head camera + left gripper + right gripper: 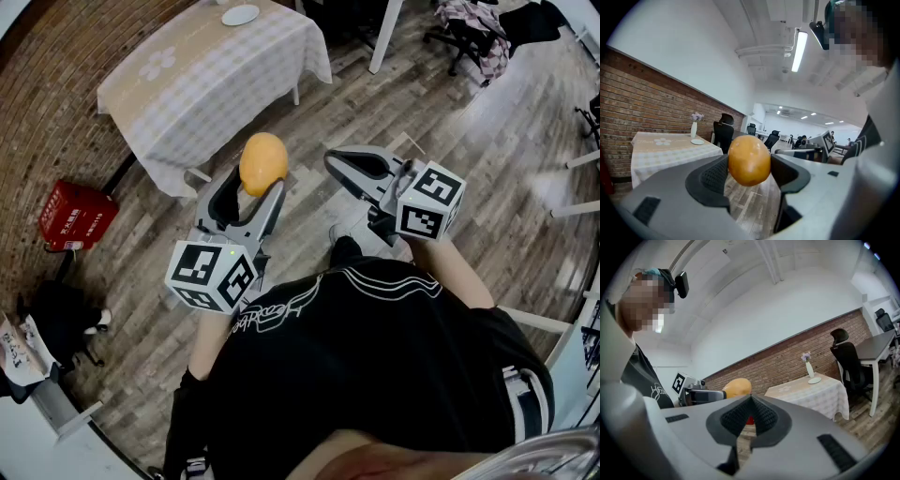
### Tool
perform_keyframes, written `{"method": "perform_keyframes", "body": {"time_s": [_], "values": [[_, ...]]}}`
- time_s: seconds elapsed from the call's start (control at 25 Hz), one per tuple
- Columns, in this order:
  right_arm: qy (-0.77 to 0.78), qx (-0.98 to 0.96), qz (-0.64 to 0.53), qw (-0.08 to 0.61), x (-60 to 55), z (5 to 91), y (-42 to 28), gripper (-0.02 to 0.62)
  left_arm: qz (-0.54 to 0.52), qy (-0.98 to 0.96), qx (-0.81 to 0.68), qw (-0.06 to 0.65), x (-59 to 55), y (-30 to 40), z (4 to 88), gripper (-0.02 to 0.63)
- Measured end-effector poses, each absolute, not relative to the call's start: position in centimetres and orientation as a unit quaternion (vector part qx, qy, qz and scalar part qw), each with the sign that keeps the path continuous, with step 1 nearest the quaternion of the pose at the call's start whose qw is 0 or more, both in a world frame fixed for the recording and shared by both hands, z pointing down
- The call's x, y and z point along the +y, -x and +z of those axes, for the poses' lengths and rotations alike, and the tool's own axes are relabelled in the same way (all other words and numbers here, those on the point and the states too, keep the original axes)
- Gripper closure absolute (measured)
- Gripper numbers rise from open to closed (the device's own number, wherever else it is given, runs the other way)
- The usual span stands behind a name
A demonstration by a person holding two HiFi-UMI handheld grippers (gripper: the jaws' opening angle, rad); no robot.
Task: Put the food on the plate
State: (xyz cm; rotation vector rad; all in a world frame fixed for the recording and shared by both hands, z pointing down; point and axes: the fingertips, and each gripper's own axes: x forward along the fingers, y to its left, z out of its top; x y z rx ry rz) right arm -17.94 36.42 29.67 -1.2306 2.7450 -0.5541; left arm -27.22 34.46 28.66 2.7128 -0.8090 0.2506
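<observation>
An orange, egg-shaped piece of food (263, 162) (749, 160) sits between the jaws of my left gripper (255, 187) (749, 174), which is shut on it and held out in front of me above the floor. My right gripper (361, 169) (746, 420) is beside it to the right, its jaws pressed together with nothing in them. The food (737, 387) also shows in the right gripper view, at the left. A small white plate (241, 15) (697, 141) (814, 379) lies on a table (202, 80) with a pale checked cloth, some way ahead of both grippers.
A vase with flowers (694, 126) (808, 365) stands by the plate. A red box (77, 216) sits on the floor by the brick wall (642, 103). Black office chairs (723, 131) (847, 363) and a white desk (876, 345) stand beyond the table. Wooden floor (450, 141) lies between me and the table.
</observation>
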Motion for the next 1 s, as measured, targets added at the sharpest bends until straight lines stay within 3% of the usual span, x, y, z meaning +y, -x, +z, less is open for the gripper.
{"method": "perform_keyframes", "body": {"time_s": [0.32, 1.0], "values": [[0.396, 0.898, -0.183, 0.049, 35.7, 31.0, 16.7, 0.598, 0.084, -0.941, -0.284, 0.163, 34.0, 25.9, 30.1, 0.321], [0.393, 0.906, -0.154, 0.024, 24.7, 30.5, 4.5, 0.598, 0.095, -0.935, -0.297, 0.171, 22.8, 13.5, 29.4, 0.321]]}}
